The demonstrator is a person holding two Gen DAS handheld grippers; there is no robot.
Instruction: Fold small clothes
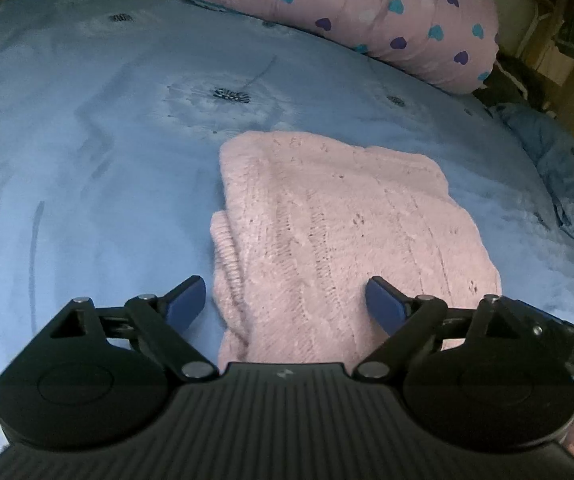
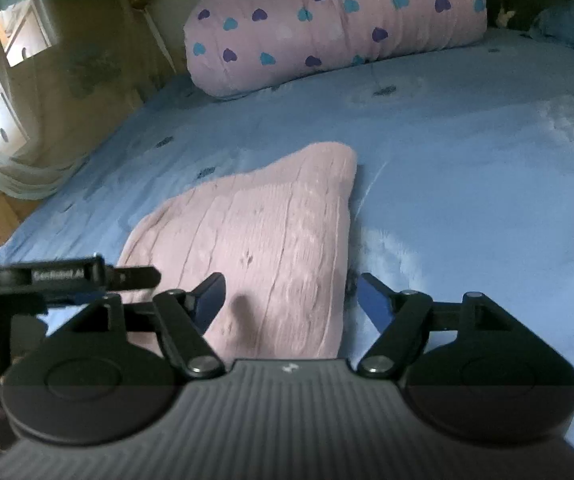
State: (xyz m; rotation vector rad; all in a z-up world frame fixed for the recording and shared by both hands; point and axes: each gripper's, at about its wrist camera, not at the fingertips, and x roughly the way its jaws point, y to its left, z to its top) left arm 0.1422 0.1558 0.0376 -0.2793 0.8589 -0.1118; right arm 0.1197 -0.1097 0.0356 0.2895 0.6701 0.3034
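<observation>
A folded pink knitted sweater [image 1: 327,232] lies on the blue bedsheet [image 1: 87,160]. My left gripper [image 1: 285,300] is open and empty, its blue-padded fingers spread over the sweater's near left part, where a ribbed cuff shows. In the right wrist view the same sweater [image 2: 255,248] lies ahead, and my right gripper [image 2: 291,296] is open and empty over its near right edge. The left gripper's body [image 2: 67,276] shows at the left of the right wrist view.
A pink bolster with blue and purple hearts [image 1: 351,12] lies at the far end of the bed; it also shows in the right wrist view [image 2: 327,20]. Crumpled blue bedding [image 1: 547,152] lies at the right edge. A wooden wall and a window [image 2: 15,80] are on the left.
</observation>
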